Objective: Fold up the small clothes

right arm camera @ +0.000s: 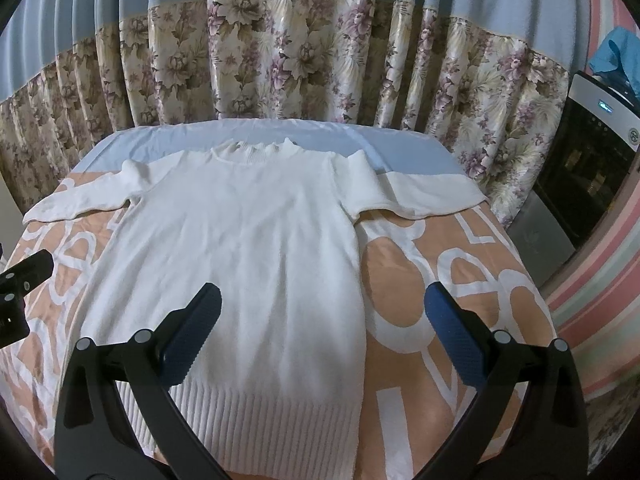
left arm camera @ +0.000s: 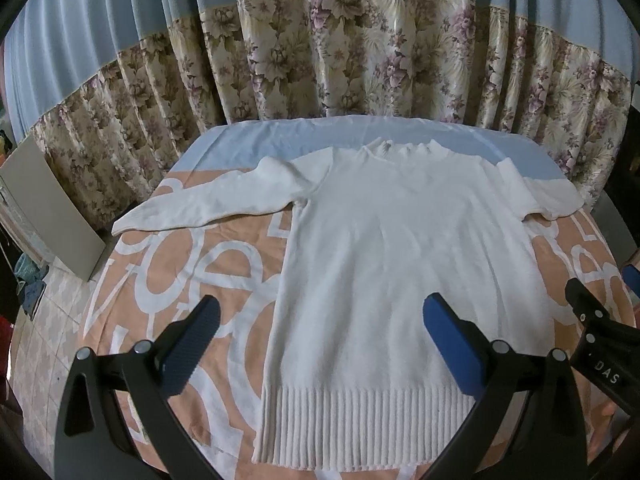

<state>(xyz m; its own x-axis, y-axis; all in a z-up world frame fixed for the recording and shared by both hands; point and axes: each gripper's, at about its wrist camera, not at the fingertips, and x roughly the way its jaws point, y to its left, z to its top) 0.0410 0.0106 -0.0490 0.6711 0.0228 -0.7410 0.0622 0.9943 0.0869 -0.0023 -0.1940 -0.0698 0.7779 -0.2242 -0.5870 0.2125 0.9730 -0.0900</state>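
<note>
Both our grippers, left (left arm camera: 320, 344) and right (right arm camera: 324, 340), hover with jaws released above the hem of the sweater (left arm camera: 384, 264), touching nothing. We see it lying flat, sleeves spread, on the bed (left arm camera: 192, 276) before a curtain (left arm camera: 320, 52).

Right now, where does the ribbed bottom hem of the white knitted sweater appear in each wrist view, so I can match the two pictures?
Left wrist view: the ribbed bottom hem of the white knitted sweater runs along the bottom centre, between the left gripper fingers.
Right wrist view: the hem sits bottom centre-left, behind the right gripper left finger.
Shared landmark: the floral curtain behind the table.
</note>
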